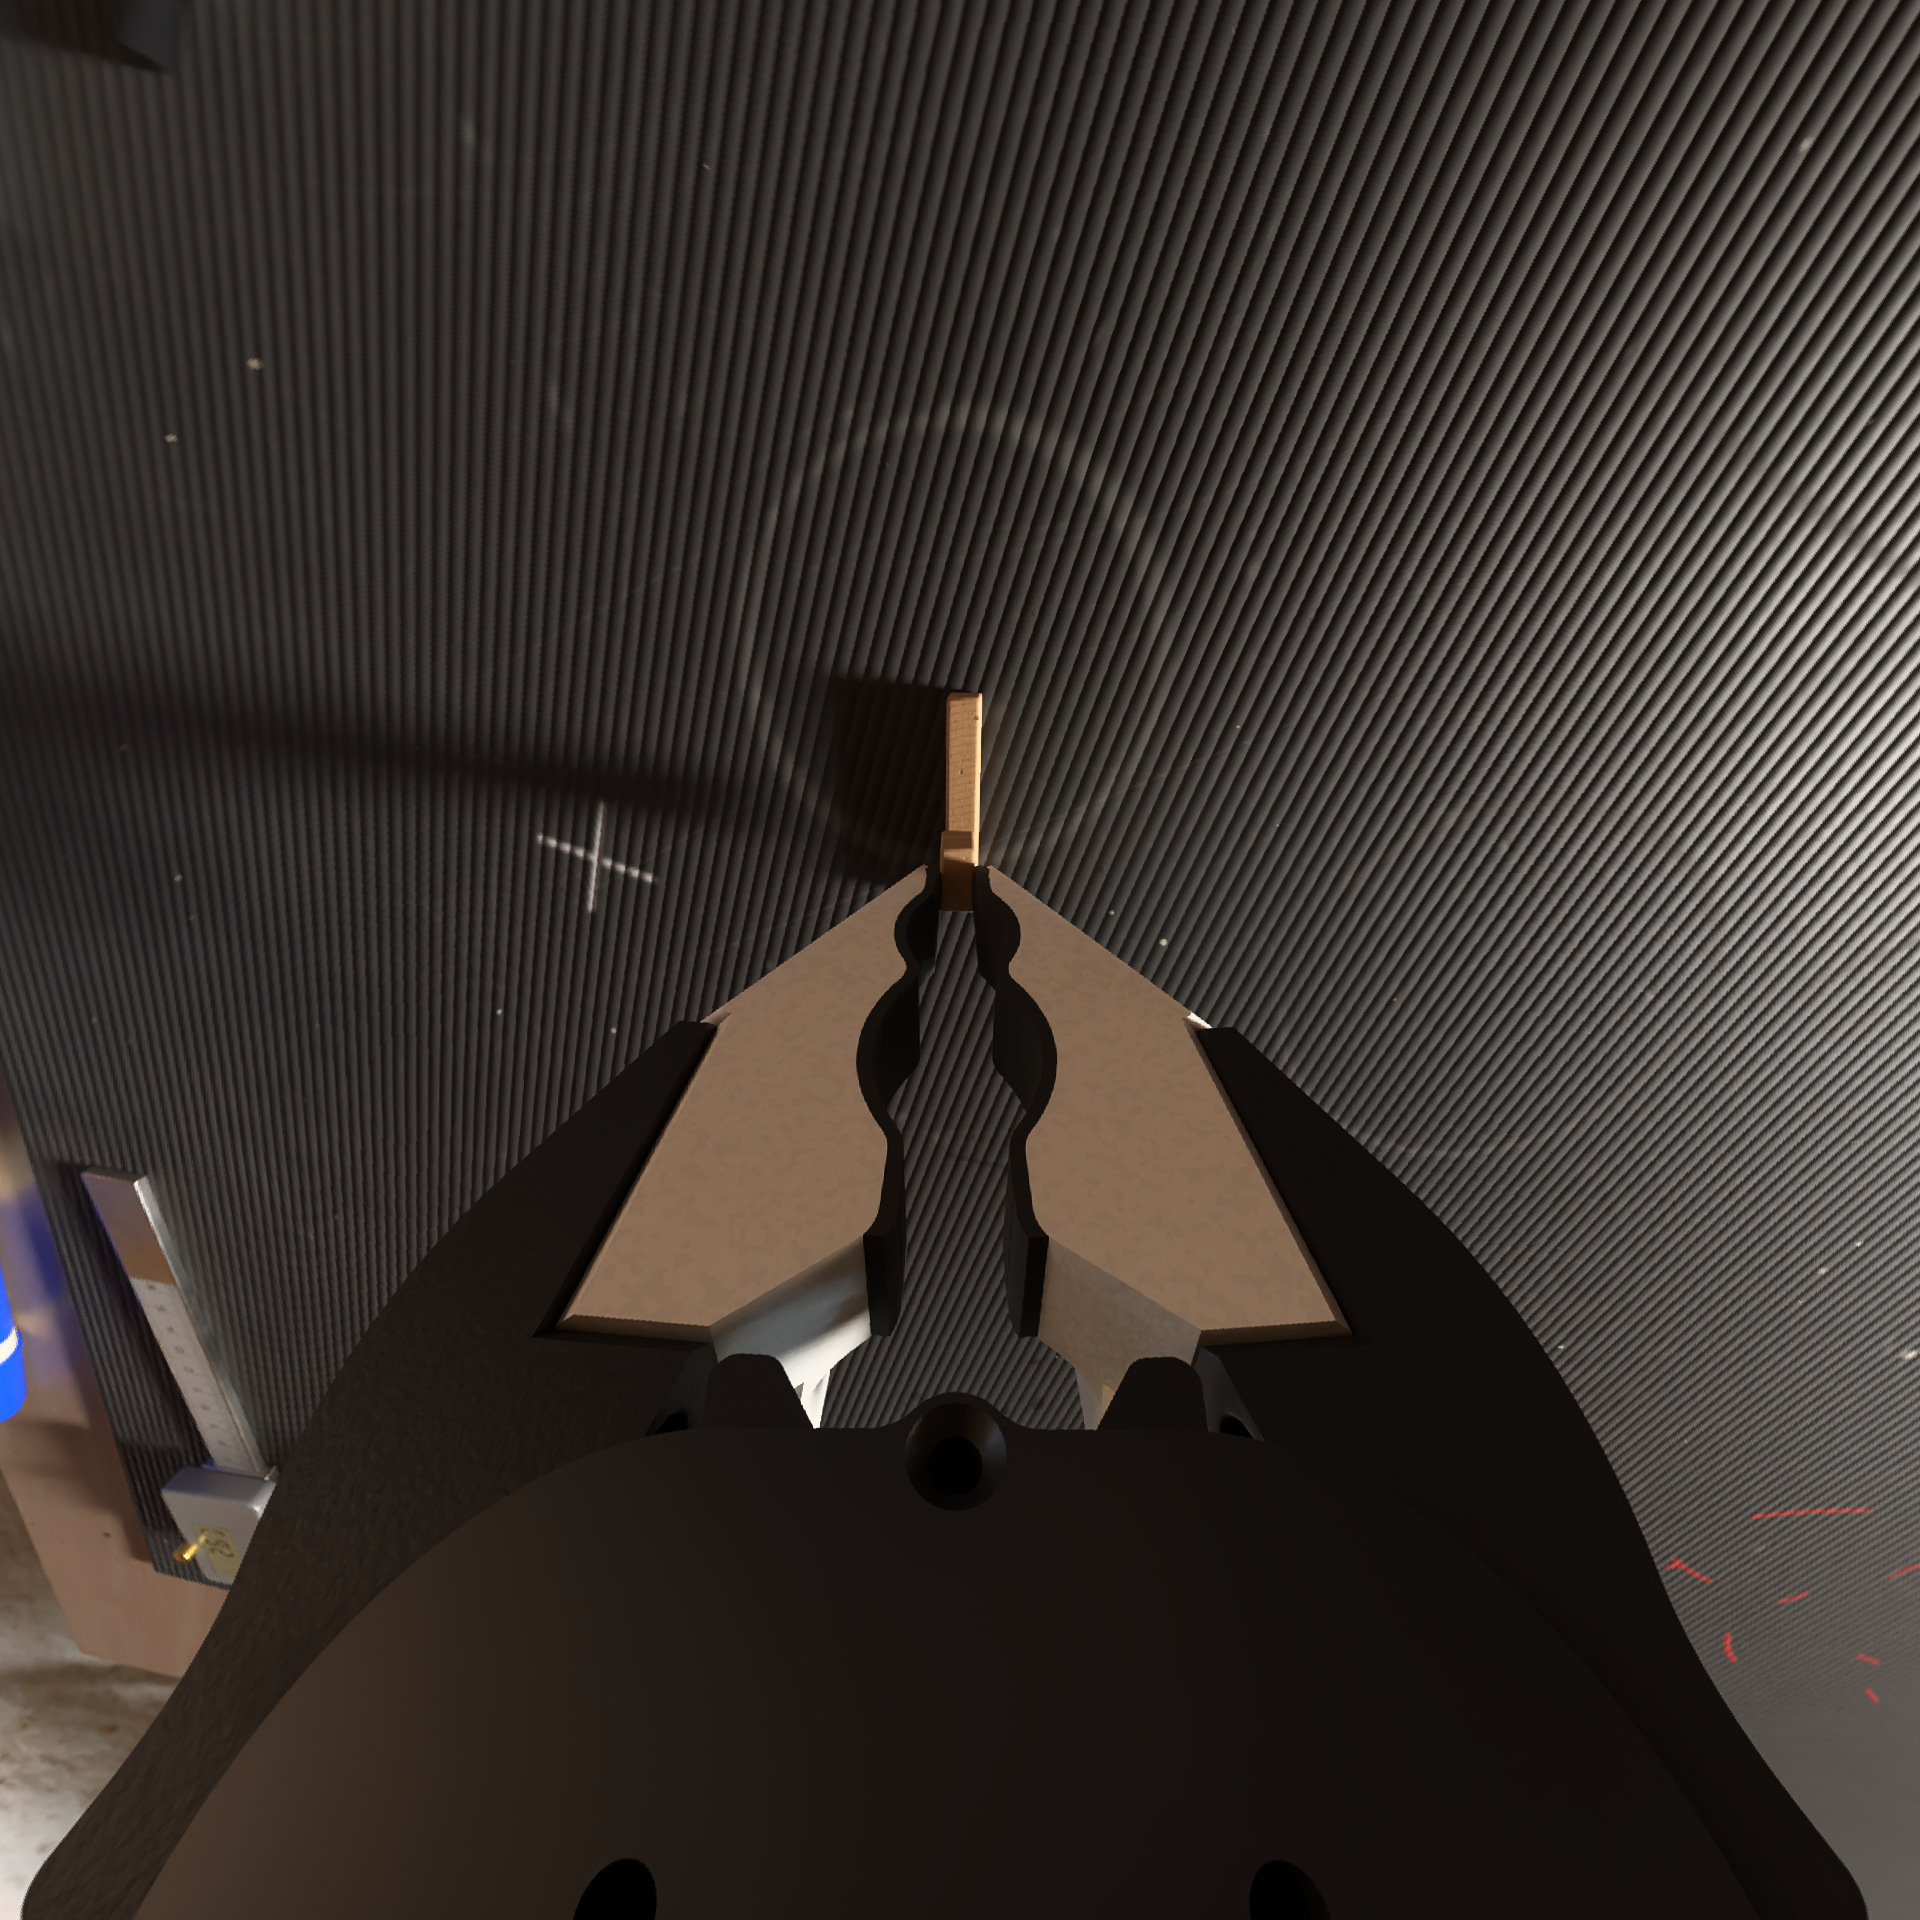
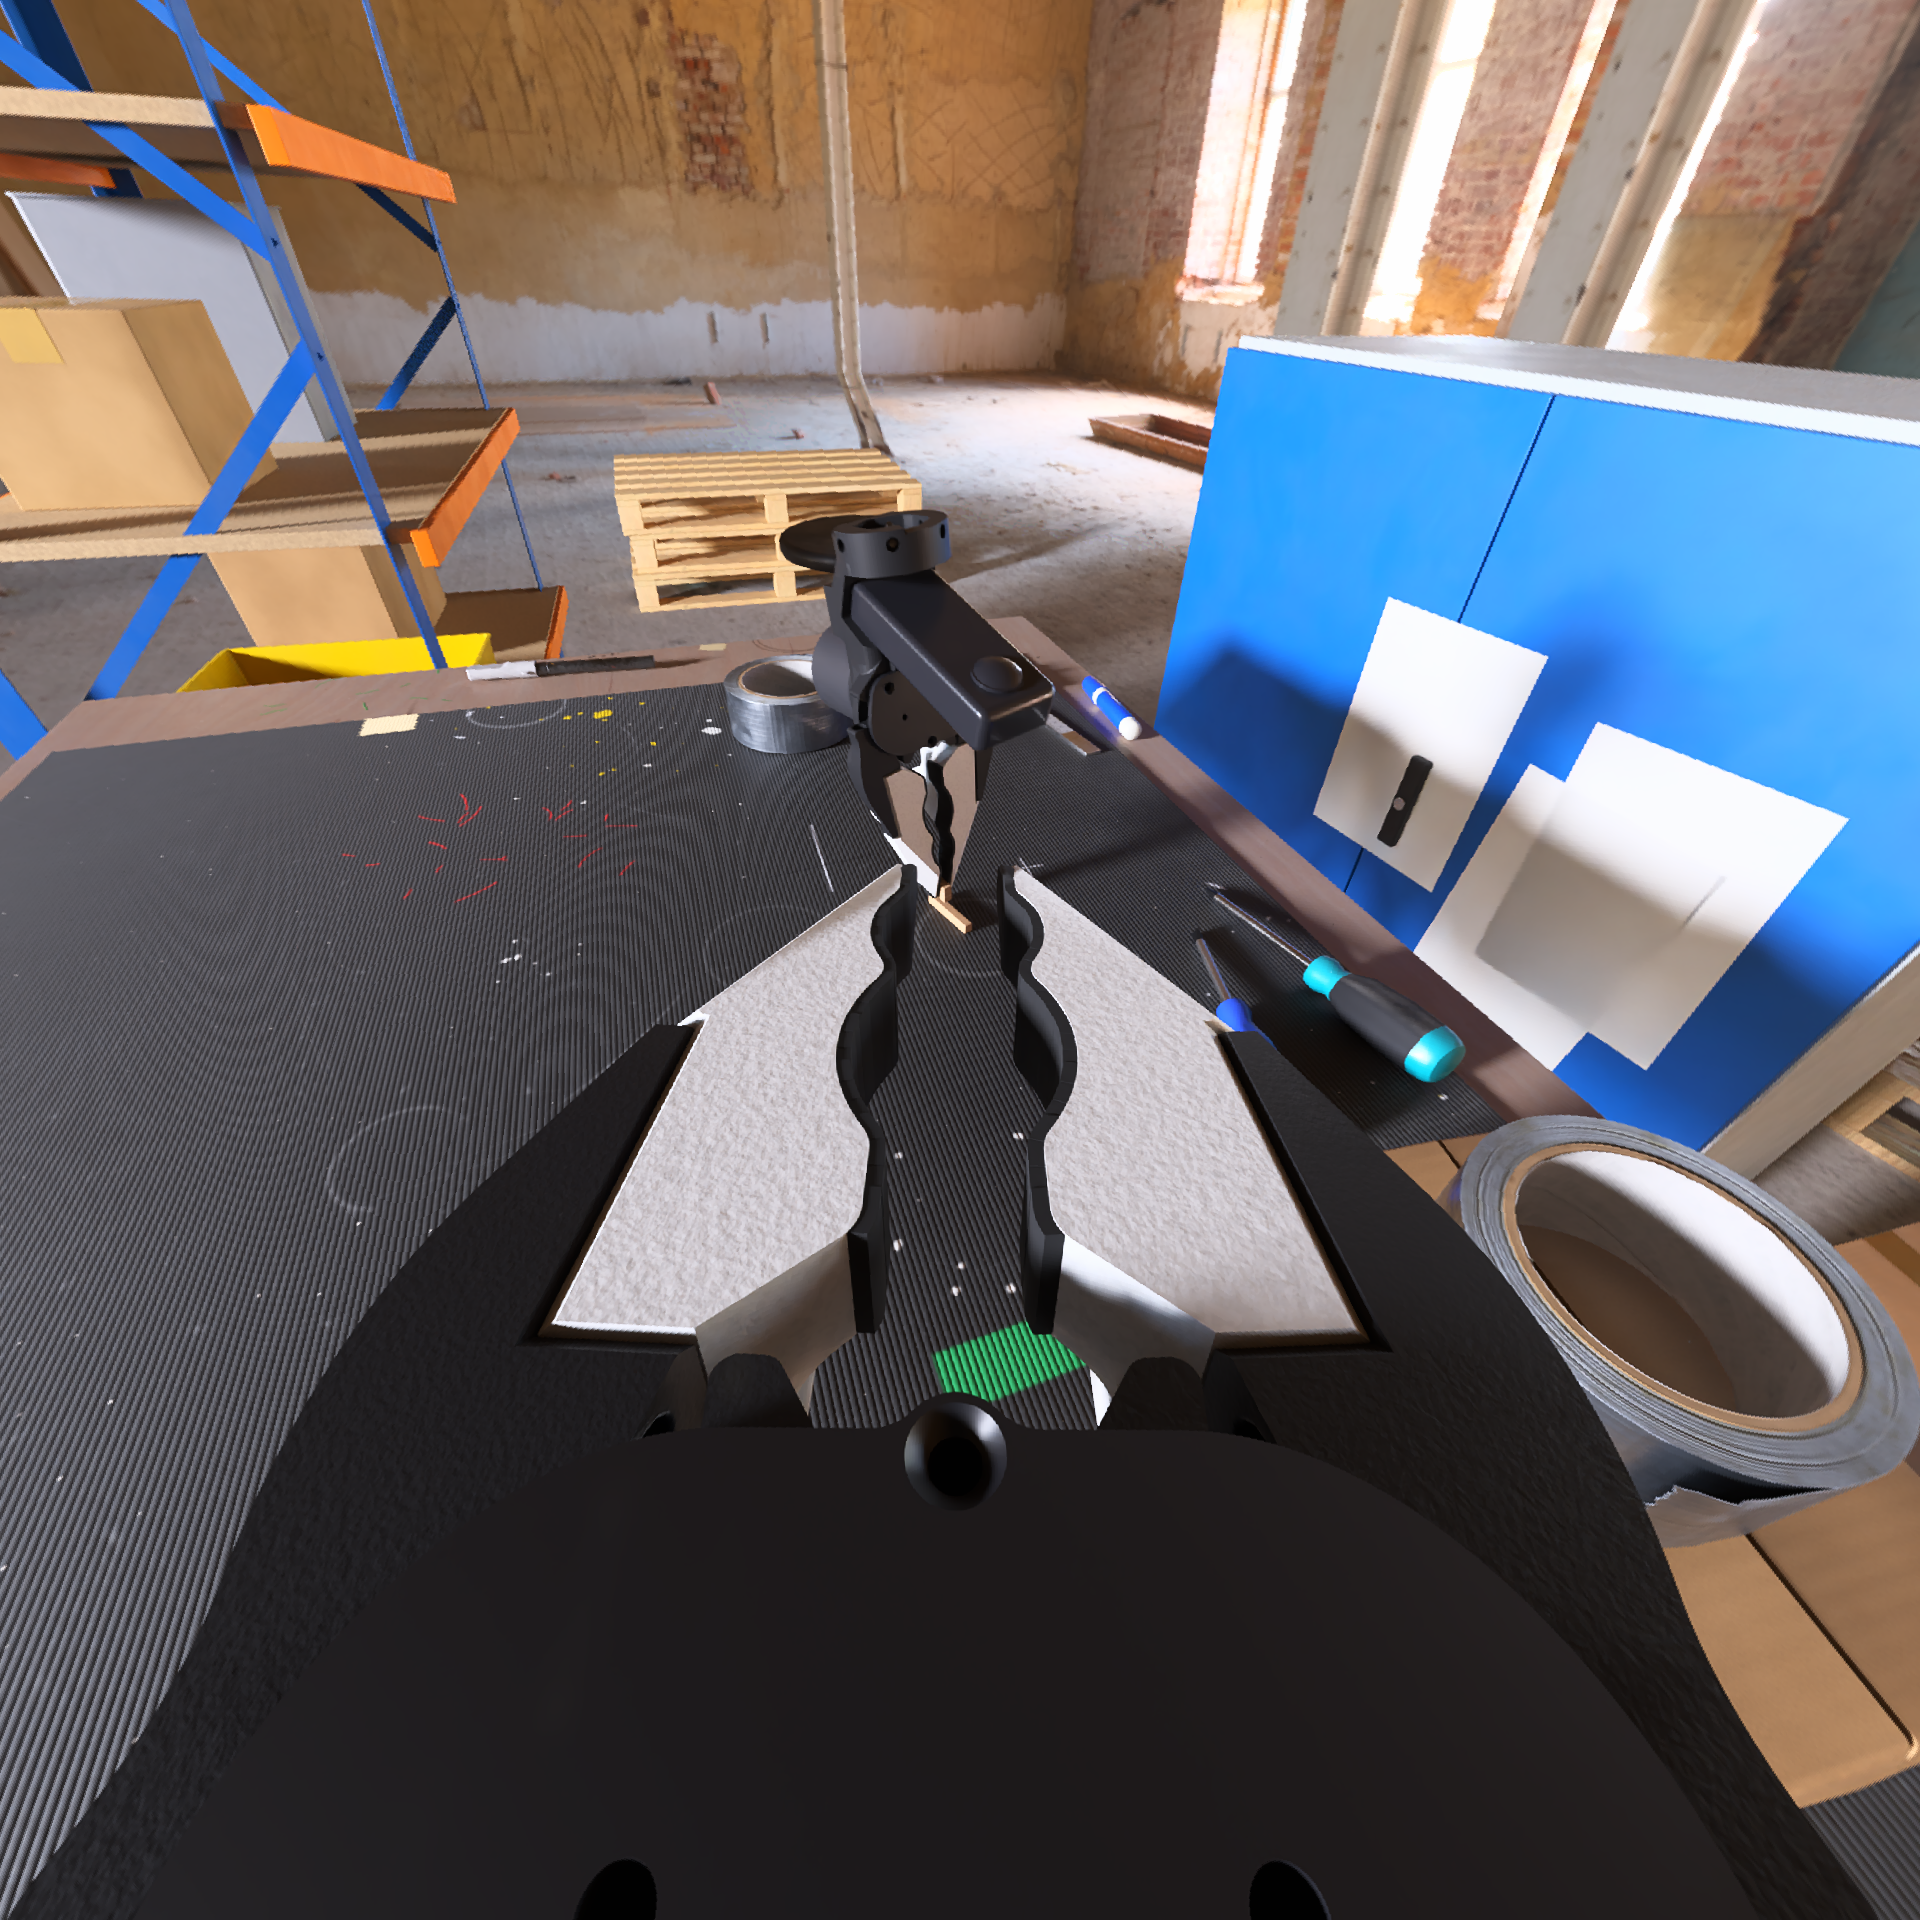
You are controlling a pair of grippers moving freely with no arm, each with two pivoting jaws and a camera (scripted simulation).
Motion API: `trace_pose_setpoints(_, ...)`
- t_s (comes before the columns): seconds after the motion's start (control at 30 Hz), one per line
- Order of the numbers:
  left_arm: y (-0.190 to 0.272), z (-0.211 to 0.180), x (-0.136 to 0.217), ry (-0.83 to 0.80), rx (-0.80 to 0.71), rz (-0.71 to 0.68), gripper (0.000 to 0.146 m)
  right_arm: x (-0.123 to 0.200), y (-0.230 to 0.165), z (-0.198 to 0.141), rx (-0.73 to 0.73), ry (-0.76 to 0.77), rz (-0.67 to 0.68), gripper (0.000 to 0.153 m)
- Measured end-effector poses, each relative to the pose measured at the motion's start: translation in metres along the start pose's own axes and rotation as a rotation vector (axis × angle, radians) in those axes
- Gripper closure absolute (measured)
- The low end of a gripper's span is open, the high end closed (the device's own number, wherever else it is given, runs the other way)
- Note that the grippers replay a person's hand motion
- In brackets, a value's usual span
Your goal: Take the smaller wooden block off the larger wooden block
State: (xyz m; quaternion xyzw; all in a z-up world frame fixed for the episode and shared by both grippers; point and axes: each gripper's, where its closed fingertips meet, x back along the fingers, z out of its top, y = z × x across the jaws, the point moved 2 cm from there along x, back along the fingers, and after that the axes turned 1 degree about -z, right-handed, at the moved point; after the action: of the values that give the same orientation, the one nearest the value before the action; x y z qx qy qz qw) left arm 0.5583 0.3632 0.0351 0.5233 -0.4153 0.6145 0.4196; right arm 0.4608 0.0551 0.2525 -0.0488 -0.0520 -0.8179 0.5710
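Note:
In the left wrist view, a long, thin wooden block (image 1: 962, 769) lies on the dark ribbed mat (image 1: 1351, 520). A smaller wooden block (image 1: 956, 885) sits at its near end. My left gripper (image 1: 957, 878) points down at the mat, and its fingertips are closed on the smaller block's two sides. In the right wrist view the left gripper (image 2: 943, 883) stands over the blocks (image 2: 952, 914). I cannot tell whether the smaller block still touches the larger one. My right gripper (image 2: 956, 883) is open and empty, low over the mat, and faces the blocks from nearby.
Two screwdrivers (image 2: 1371, 1018) lie on the mat to the right, in front of a blue cabinet (image 2: 1558, 623). A tape roll (image 2: 1683, 1309) sits at the near right and another (image 2: 774, 707) behind the left gripper. A metal ruler (image 1: 177, 1320) lies at the mat's left edge.

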Motion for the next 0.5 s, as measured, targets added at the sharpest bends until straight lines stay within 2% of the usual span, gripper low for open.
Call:
trace_pose_setpoints(0.27,-0.005,-0.006,0.039,0.097,0.048,0.117,0.14,0.006,0.002,0.005,-0.003,0.021,-0.006,0.138)
trace_pose_setpoints(0.5,-0.003,-0.011,0.061,0.128,0.064,0.156,0.14,0.008,0.001,0.006,-0.002,0.023,-0.005,0.137)
